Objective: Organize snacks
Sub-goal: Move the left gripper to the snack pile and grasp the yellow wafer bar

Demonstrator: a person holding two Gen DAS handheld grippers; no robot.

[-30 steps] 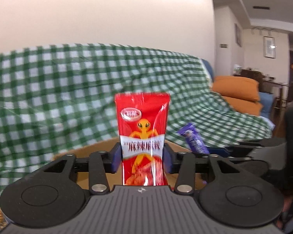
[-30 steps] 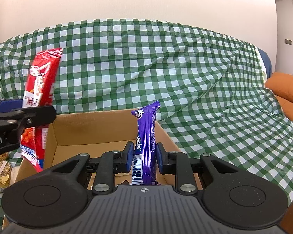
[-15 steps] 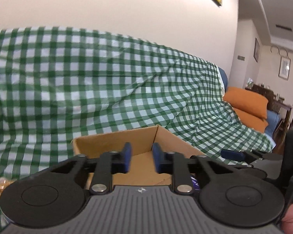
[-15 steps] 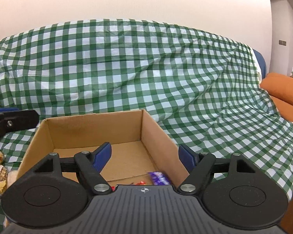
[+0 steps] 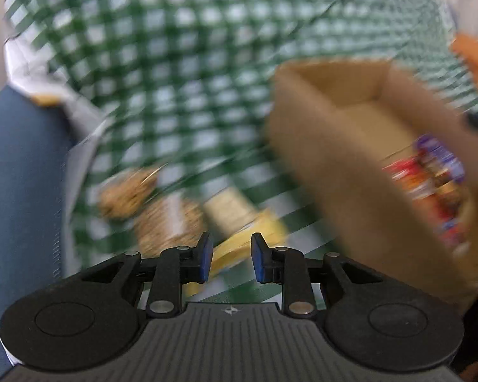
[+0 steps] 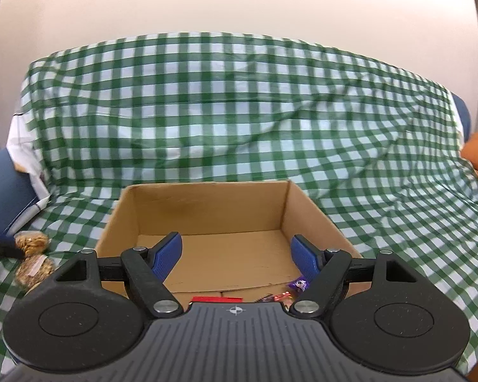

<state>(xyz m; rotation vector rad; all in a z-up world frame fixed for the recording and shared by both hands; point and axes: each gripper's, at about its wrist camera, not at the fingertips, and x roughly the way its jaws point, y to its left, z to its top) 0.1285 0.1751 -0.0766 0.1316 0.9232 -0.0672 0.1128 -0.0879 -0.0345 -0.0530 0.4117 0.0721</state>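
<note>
The open cardboard box [image 6: 207, 210] on the green checked cloth [image 6: 239, 111] holds red and purple snack packets [image 5: 430, 178] at its near end, while left tongs [image 5: 229, 256], slightly parted, and right tongs [image 6: 235, 256], spread wide, grip nothing.

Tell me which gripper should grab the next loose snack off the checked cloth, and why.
Left. The left gripper, jaws apart and empty, already points down at the loose snack packets beside the cardboard box. The right gripper, also open and empty, faces into the box, with those packets far off to its left.
</note>
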